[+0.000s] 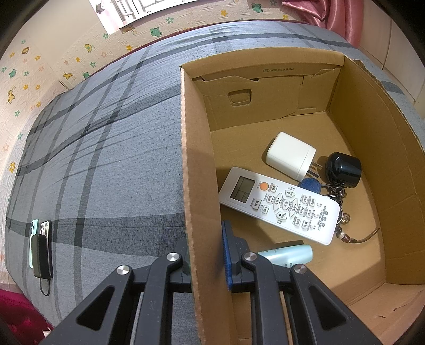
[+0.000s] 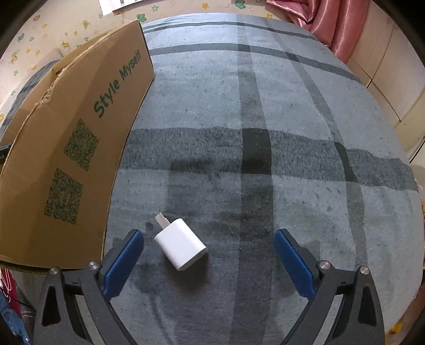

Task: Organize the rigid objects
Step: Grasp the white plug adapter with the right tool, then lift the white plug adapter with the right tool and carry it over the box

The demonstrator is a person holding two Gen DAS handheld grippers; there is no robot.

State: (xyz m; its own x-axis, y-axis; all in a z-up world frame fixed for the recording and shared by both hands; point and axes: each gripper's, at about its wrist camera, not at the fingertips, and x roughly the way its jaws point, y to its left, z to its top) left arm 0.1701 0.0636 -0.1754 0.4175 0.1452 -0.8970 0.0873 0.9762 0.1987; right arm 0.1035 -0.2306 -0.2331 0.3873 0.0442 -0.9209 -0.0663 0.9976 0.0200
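Note:
An open cardboard box (image 1: 202,164) stands on the grey plaid bed. My left gripper (image 1: 207,254) is shut on its near left wall, blue pad (image 1: 228,254) inside. In the box lie a white remote (image 1: 279,204), a white plug adapter (image 1: 290,155), a black round cap (image 1: 342,168), a bunch of keys (image 1: 337,196) with a blue fob and a pale green tube (image 1: 289,256). In the right wrist view, a second white charger (image 2: 180,245) lies on the bed beside the box (image 2: 66,159). My right gripper (image 2: 209,233) is open just above it, the charger between the fingers, nearer the left one.
Two phones (image 1: 39,228) and a dark power bank (image 1: 41,254) with a cable lie at the bed's left edge. A wall with animal stickers (image 1: 53,66) runs behind the bed. Pink curtains (image 2: 318,18) hang at the far right. Plaid bedding (image 2: 265,132) stretches beyond the charger.

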